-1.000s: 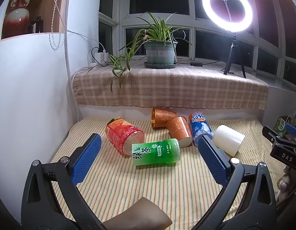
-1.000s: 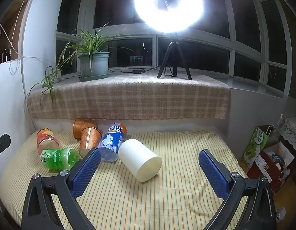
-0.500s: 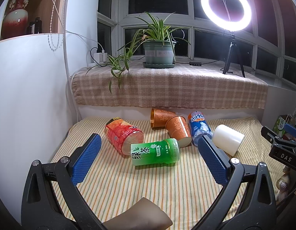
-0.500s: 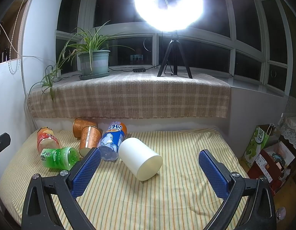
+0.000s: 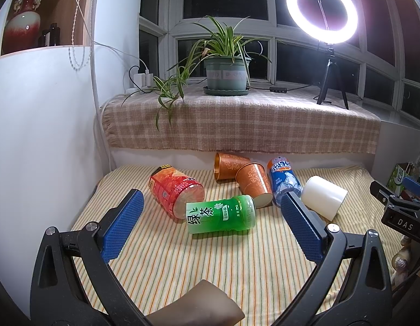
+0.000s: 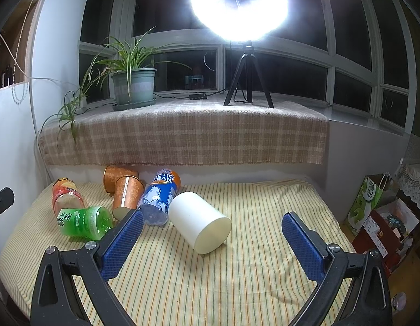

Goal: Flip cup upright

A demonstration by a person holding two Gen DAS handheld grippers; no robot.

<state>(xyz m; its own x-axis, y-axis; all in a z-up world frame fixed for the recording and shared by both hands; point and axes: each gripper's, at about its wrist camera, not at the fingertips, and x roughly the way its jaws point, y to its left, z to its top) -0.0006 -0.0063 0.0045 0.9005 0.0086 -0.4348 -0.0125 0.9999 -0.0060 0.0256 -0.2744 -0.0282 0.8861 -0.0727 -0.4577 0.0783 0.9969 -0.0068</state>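
Several cups lie on their sides on the striped cloth: a green cup [image 5: 221, 214] [image 6: 83, 221], a red cup [image 5: 174, 190] [image 6: 66, 195], two orange cups [image 5: 253, 183] [image 5: 230, 163] [image 6: 127, 197], a blue Arctic Ocean cup [image 5: 284, 180] [image 6: 159, 198] and a white cup [image 5: 324, 198] [image 6: 200, 222]. My left gripper [image 5: 210, 225] is open and empty, above and just in front of the green cup. My right gripper [image 6: 212, 240] is open and empty, with the white cup lying between and just beyond its fingers.
A sill with a checked cloth [image 5: 237, 125] runs behind the cups and bears a potted plant [image 5: 226, 73] and a ring light on a tripod [image 5: 326, 54]. A white wall [image 5: 47, 122] bounds the left. Boxes and bags [image 6: 378, 212] stand past the right edge.
The left gripper has drifted slightly, so the cups sit a little lower and left in its view. The right gripper has barely moved. No cup has moved.
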